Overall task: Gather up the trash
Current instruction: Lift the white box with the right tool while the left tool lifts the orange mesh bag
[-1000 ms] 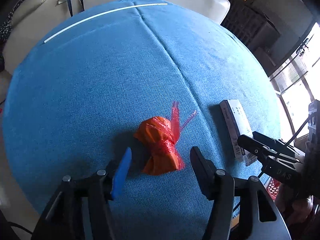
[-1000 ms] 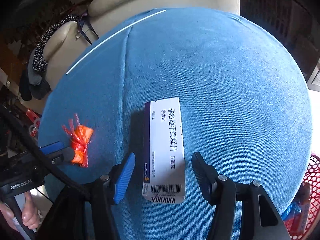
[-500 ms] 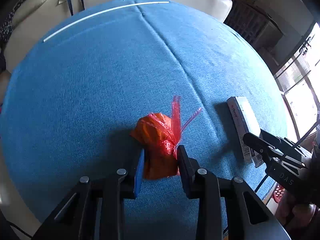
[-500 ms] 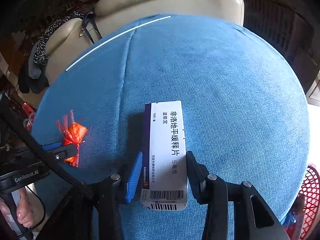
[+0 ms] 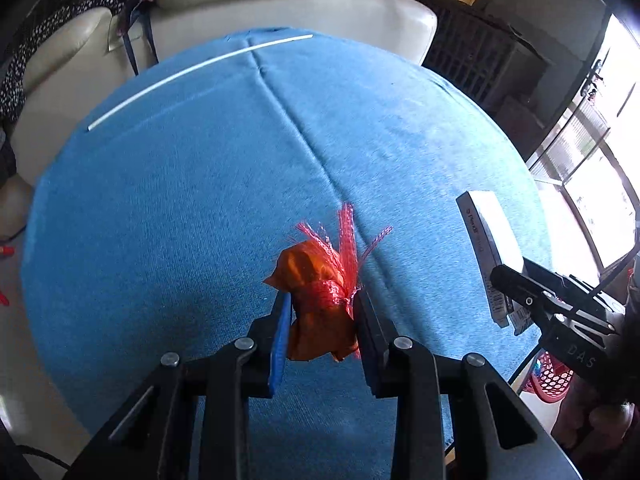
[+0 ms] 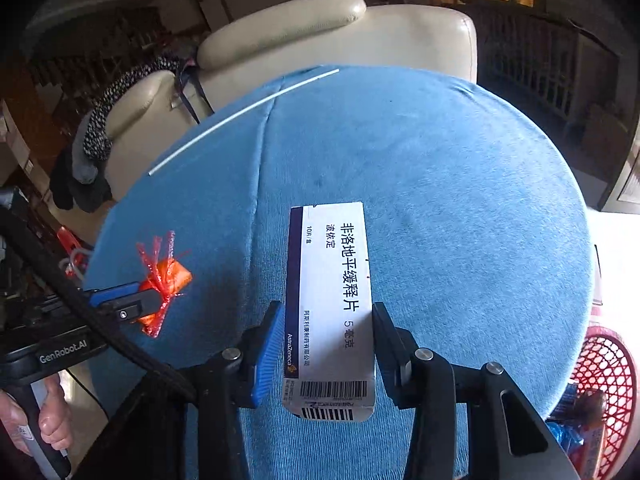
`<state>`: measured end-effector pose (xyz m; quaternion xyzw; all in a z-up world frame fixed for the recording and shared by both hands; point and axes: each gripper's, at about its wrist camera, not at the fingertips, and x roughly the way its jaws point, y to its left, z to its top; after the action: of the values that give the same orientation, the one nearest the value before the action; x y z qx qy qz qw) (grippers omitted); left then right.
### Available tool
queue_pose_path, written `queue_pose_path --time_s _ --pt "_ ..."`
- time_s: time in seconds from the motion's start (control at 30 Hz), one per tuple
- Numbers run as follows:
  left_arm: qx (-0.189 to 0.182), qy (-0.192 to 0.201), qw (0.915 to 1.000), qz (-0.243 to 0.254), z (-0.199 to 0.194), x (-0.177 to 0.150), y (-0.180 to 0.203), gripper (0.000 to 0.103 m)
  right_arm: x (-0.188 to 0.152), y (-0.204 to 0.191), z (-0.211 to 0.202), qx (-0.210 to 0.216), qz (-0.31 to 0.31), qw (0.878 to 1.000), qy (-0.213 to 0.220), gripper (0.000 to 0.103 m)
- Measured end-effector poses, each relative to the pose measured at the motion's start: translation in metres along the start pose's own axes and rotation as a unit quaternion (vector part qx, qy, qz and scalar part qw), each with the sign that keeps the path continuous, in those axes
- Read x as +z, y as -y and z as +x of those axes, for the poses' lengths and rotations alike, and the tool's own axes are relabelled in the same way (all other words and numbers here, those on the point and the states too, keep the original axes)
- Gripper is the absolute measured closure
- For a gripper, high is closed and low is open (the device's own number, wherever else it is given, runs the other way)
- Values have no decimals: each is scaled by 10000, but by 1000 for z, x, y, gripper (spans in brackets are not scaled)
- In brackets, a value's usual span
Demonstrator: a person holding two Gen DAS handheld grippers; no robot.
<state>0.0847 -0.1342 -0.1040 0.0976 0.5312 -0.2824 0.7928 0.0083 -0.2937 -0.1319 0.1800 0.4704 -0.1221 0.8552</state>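
**Two grippers, two pieces of trash**

Over a blue cloth-covered table (image 5: 200, 208), the left gripper (image 5: 322, 316) pinches a crumpled orange wrapper (image 5: 316, 296), red mesh tails pointing away. The right gripper (image 6: 326, 344) clamps a white medicine box (image 6: 332, 300) lengthwise, pointing away; bare cloth lies beyond both.

A cream leather armchair (image 5: 256, 4) stands behind the blue-clothed table (image 5: 200, 184); daylight floods the window (image 5: 600, 160).
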Motion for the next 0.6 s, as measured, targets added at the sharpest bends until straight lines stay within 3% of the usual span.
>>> queue_pose_path --time_s 0.6 --pt "141 128 9984 541 -21 3 45 70 -19 38 -44 98 389 9988 293 57"
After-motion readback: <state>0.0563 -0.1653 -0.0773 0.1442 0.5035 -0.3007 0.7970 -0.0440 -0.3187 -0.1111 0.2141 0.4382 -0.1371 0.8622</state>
